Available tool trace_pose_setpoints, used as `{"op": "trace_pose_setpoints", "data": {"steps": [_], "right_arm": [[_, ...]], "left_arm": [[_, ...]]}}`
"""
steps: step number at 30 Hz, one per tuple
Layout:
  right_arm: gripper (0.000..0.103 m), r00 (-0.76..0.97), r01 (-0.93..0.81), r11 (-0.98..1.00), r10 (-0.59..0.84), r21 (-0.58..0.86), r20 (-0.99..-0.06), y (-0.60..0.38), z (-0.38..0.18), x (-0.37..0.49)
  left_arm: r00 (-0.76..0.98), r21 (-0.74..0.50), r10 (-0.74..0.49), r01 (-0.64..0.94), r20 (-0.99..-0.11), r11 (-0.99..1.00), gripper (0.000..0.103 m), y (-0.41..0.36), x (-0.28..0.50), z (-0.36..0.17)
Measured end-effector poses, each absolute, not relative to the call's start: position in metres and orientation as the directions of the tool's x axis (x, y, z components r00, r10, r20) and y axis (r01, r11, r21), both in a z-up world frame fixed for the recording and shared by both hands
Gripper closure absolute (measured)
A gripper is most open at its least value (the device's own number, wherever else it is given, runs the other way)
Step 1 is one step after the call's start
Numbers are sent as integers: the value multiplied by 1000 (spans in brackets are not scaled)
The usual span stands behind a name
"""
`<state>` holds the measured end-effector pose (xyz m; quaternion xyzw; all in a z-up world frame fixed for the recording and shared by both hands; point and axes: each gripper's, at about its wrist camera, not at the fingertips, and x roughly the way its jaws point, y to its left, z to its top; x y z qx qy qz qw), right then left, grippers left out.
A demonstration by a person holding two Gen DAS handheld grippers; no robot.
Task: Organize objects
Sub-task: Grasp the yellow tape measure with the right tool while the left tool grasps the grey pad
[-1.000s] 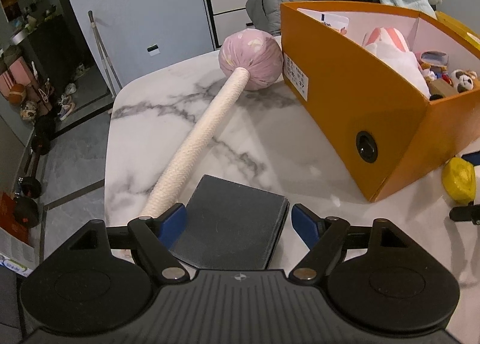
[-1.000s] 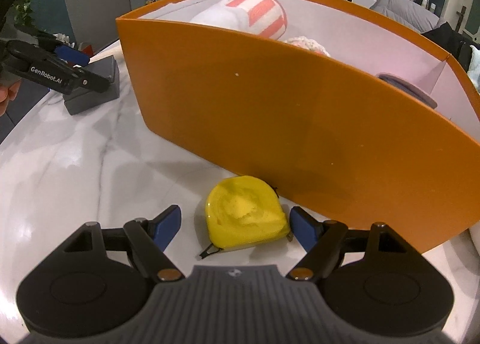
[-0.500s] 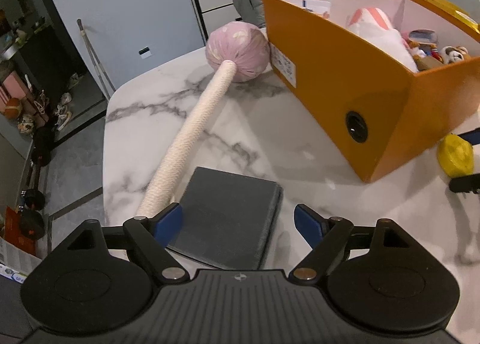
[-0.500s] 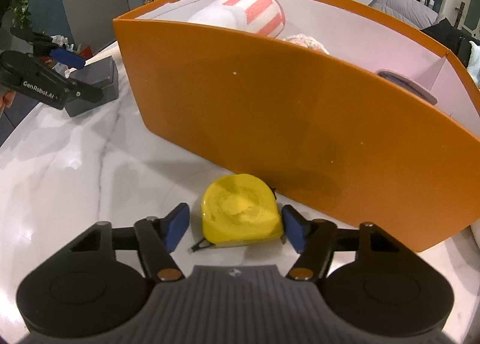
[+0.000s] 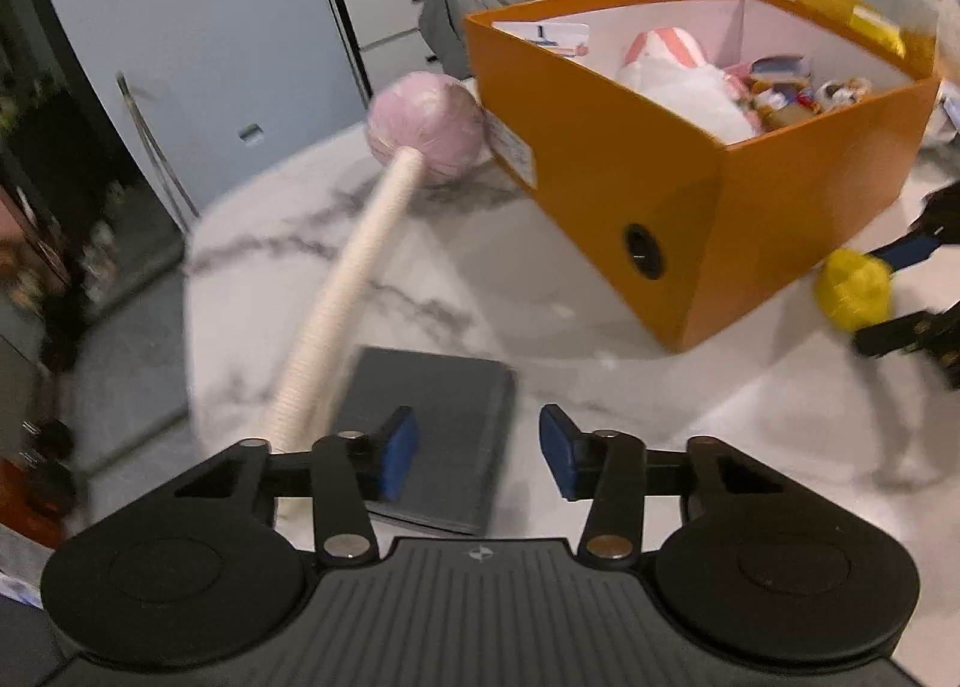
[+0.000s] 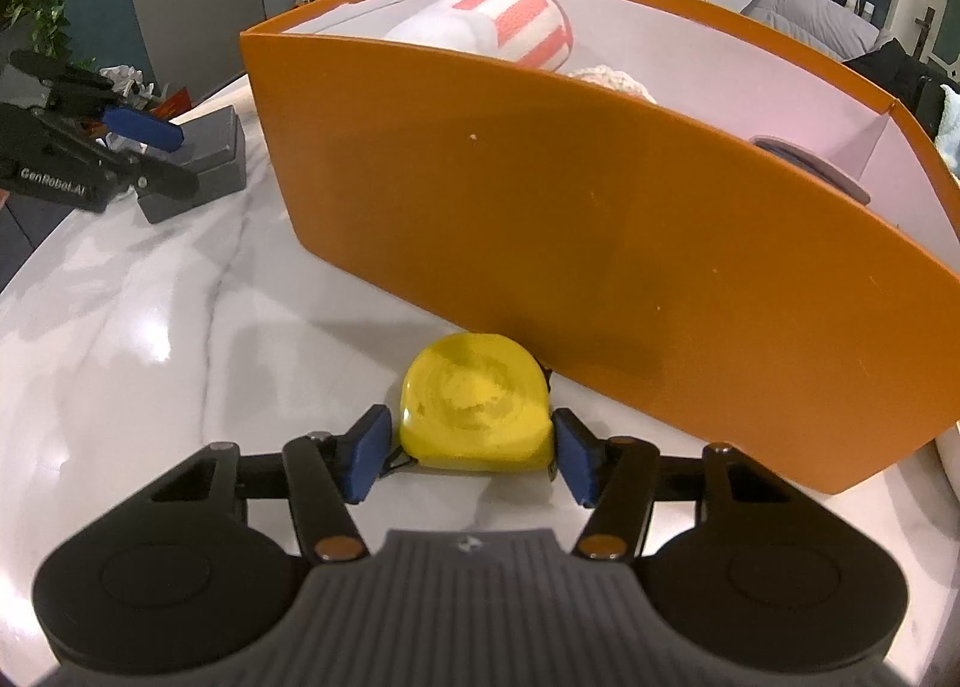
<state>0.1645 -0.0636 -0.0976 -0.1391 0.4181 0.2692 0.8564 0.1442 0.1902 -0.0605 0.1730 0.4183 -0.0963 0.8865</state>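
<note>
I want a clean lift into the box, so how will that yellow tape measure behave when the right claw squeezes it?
The yellow tape measure looks like a hard, glossy shell, so it should stay stiff but may slip between the blue pads. Its curved sides give the right claw little flat contact, so it could twist. It probably feels dense for its size.
</note>
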Motion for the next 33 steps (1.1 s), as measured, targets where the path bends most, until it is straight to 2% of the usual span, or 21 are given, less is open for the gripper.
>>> {"op": "trace_pose_setpoints", "data": {"steps": [1, 2, 4, 11, 19, 24, 25, 26, 28, 30, 31, 33], "right_arm": [[42, 506, -577, 817, 345, -12, -790, -64, -98, 164], [42, 507, -576, 817, 347, -11, -789, -64, -98, 164], [42, 506, -578, 816, 349, -10, -789, -64, -98, 163], [42, 504, -579, 816, 361, 3, -785, -66, -97, 164], [41, 510, -571, 821, 369, 15, -777, -64, -98, 167], [42, 520, -572, 820, 362, -1, -773, -61, -99, 166], [45, 523, -573, 819, 359, -7, -773, -60, -99, 166], [47, 523, -577, 817, 361, -9, -772, -60, -99, 165], [47, 518, -583, 813, 363, -8, -774, -61, -98, 164], [47, 511, -588, 809, 366, -5, -778, -62, -98, 162], [47, 508, -588, 809, 367, -2, -779, -63, -97, 162], [47, 508, -589, 808, 367, -4, -779, -63, -97, 160]], "left_arm": [[654, 276, 12, 301, -757, 913, 23, 190, 144, -59], [674, 312, 38, 290, -738, 905, 14, 190, 145, -58], [677, 318, 34, 300, -735, 899, 14, 192, 149, -58], [575, 251, -16, 383, -818, 889, 14, 191, 173, -71], [569, 208, -35, 357, -821, 911, 0, 187, 181, -76], [581, 194, -44, 341, -813, 920, 0, 183, 174, -75], [580, 178, -57, 341, -813, 923, 1, 183, 173, -74], [580, 164, -71, 341, -811, 926, 7, 183, 171, -72], [584, 125, -103, 338, -805, 933, 13, 183, 167, -68], [580, 90, -136, 345, -803, 934, 13, 183, 162, -65], [581, 102, -136, 359, -802, 928, 13, 180, 158, -65], [587, 138, -130, 389, -799, 911, 24, 176, 154, -63]]}}
